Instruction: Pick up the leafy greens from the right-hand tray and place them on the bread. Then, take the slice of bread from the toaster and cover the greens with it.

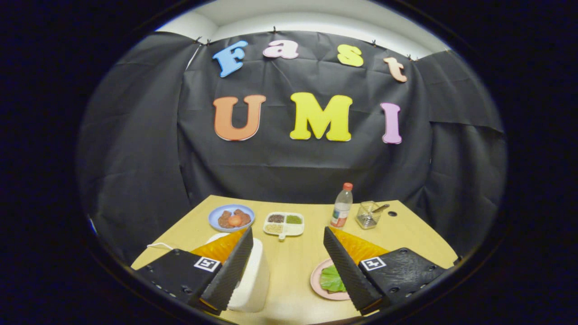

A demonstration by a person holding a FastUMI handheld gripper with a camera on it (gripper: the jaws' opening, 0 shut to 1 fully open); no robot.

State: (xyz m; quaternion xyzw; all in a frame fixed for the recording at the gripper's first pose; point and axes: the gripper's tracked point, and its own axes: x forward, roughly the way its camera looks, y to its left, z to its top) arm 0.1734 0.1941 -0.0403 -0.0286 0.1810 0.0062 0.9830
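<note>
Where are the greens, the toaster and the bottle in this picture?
greens (332, 279): gripper view, middle of the leaf on the pink plate.
toaster (253, 282): gripper view, its white side wall.
bottle (341, 207): gripper view, its clear body below the red cap.

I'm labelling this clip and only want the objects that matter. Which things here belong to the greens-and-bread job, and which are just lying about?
Belongs to the job:
leafy greens on the pink plate, beside the right finger
white toaster, behind the left finger
gripper, fingers open, holding nothing

Just lying about:
blue plate of food
divided dish
bottle
glass cup
</note>
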